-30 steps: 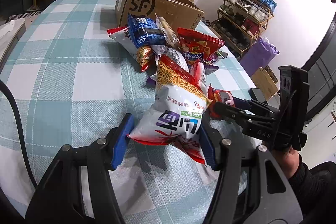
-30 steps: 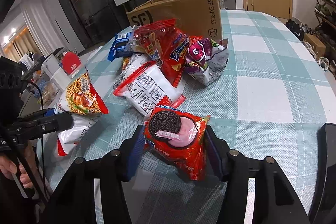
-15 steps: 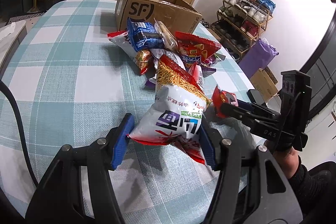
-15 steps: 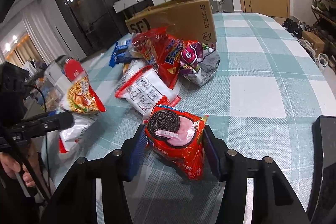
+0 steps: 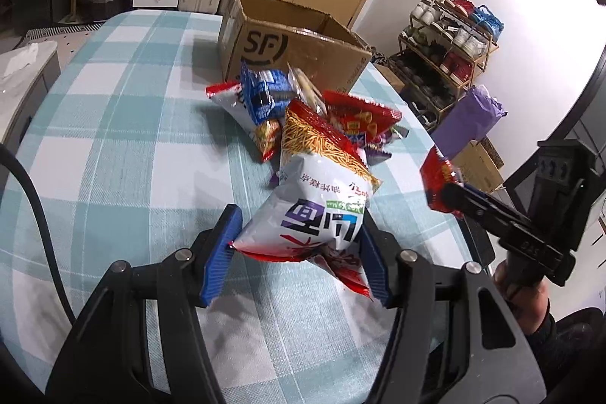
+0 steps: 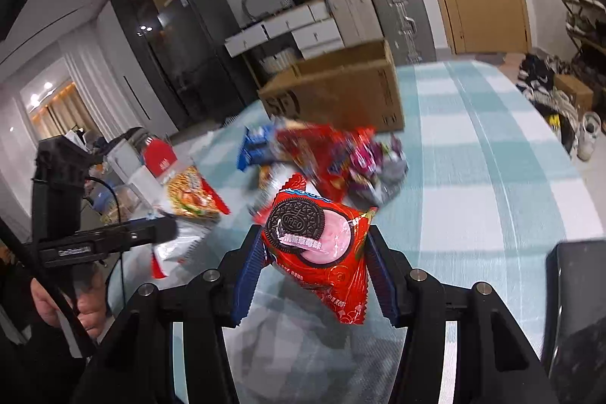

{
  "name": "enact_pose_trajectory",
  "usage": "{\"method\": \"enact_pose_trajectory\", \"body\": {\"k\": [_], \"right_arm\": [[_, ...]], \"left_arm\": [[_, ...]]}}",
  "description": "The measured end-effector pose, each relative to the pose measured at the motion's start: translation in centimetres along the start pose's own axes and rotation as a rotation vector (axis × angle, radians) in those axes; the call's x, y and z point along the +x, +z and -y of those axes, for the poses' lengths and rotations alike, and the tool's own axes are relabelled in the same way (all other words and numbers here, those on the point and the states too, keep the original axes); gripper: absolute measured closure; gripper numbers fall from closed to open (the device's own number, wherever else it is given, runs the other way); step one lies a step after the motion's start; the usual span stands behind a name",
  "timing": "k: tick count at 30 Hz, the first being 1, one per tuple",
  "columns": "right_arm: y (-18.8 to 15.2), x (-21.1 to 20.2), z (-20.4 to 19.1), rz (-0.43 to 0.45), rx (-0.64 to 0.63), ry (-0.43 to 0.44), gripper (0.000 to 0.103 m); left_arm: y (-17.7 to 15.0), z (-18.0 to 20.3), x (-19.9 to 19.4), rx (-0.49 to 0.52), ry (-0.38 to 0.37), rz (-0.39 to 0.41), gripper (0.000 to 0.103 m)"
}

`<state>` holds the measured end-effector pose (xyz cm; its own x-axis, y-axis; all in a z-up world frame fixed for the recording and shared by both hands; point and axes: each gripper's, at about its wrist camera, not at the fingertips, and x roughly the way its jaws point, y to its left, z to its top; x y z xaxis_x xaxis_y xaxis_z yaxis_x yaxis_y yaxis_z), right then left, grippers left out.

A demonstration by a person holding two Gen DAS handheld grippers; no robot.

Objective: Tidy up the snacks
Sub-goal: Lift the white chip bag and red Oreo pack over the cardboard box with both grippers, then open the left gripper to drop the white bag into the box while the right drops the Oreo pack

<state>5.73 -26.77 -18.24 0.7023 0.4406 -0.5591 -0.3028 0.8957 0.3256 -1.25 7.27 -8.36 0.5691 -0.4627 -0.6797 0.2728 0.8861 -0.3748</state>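
The noodle bag [image 5: 322, 199], white below and red above with a picture of fried noodles, hangs pinched between the blue pads [image 5: 221, 250] of the left gripper [image 5: 299, 252] just above the table [image 5: 113, 146]. Its print is upside down in the left view; the large purple characters cannot be read with confidence, and its lower red corner is partly hidden by the right-hand pad. The Oreo pack [image 6: 322, 245], red with a black biscuit marked "OREO" on pink cream, is squeezed between the pads of the right gripper [image 6: 316, 271], clear of the table; small white characters run under the biscuit, too fine to make out. In the left view only a red edge of that pack shows past the other gripper's black finger.

Beyond lies the snack pile [image 5: 303, 108]: a blue pack, a red bag, purple wrappers, their labels blurred in the right view and overlapped in the left. Behind the pile stands the box [image 5: 288, 52], open, printed "SF"; its inside is hidden. A hand [image 6: 72, 301] grips the left handle, partly cut off by the frame edge.
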Motion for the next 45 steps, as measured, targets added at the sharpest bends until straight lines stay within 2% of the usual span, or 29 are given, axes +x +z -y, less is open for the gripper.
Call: {"method": "enact_pose_trajectory", "body": {"k": [11, 24, 34, 41, 45], "right_arm": [[5.2, -2.2, -2.0, 0.075, -0.002, 0.108, 0.049], [14.9, -2.5, -3.5, 0.161, -0.095, 0.148, 0.049], [23.4, 0.2, -3.3, 0.174, -0.103, 0.165, 0.049], [27.4, 4.5, -3.1, 0.145, -0.131, 0.133, 0.049], [28.6, 7.3, -2.8, 0.117, -0.15, 0.082, 0.049]], "left_arm": [[4.0, 1.4, -1.7, 0.033, 0.002, 0.048, 0.046], [13.3, 2.7, -2.9, 0.047, 0.03, 0.106, 0.046], [22.8, 2.8, -2.1, 0.071, 0.044, 0.127, 0.046], [28.4, 3.5, 1.6, 0.065, 0.049, 0.096, 0.046], [29.9, 3.1, 4.7, 0.053, 0.064, 0.067, 0.046]]}}
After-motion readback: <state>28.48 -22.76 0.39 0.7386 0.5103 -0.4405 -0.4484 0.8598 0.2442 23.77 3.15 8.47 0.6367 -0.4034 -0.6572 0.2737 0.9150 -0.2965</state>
